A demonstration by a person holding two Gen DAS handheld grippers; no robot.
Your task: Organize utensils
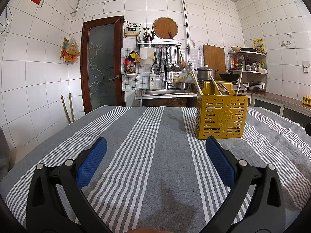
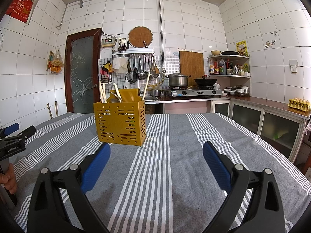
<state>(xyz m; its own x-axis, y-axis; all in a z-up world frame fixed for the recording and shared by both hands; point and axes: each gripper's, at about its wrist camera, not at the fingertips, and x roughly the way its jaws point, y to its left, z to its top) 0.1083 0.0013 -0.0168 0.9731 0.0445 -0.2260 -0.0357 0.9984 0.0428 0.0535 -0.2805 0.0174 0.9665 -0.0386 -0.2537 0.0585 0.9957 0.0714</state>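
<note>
A yellow perforated utensil holder stands upright on the grey striped tablecloth; the right wrist view shows the holder left of centre. Wooden chopsticks and metal spoons stick up out of it. My left gripper is open, low over the cloth, with the holder just beyond its right finger. My right gripper is open too, empty, the holder ahead of its left finger. The left gripper shows at the far left of the right wrist view, held by a hand.
Behind the table are a sink, a gas stove with a pot and wok, a corner shelf of bottles, and a counter with an egg tray. A brown door stands at the back left.
</note>
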